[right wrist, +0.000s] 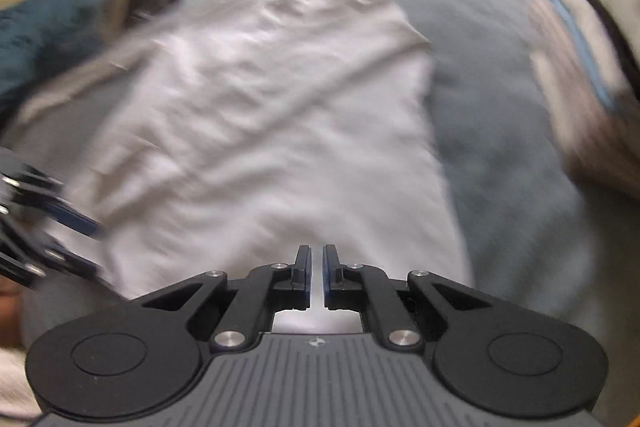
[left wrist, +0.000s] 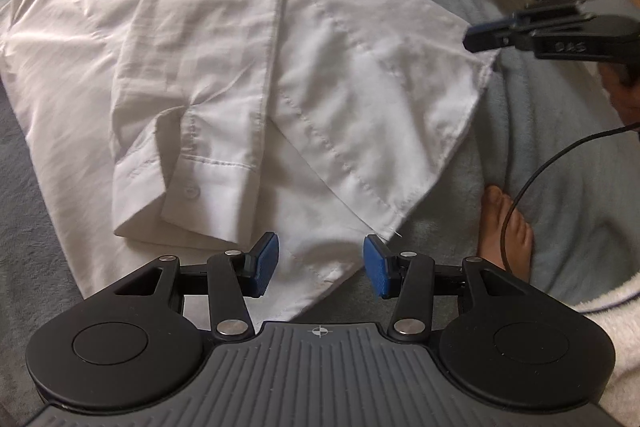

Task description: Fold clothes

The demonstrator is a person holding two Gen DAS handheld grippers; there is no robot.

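The white shirt (left wrist: 240,75) is lying flat on the bed (left wrist: 540,147), its bottom edge just in front of the left gripper (left wrist: 320,265), whose jaws are standing part open and holding nothing. The right gripper (right wrist: 316,277) is hanging almost shut and empty above the shirt. Its dangling cable (left wrist: 532,179) might be catching the cloth and pulling the folded sleeve (left wrist: 192,131) loose.

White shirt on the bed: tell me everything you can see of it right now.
The white shirt lies flat and creased on the grey blanket, thin woven cotton by the look. One long sleeve is folded in across the body, its buttoned cuff toward the hem. The collar sits at the far end. No gripper holds it.
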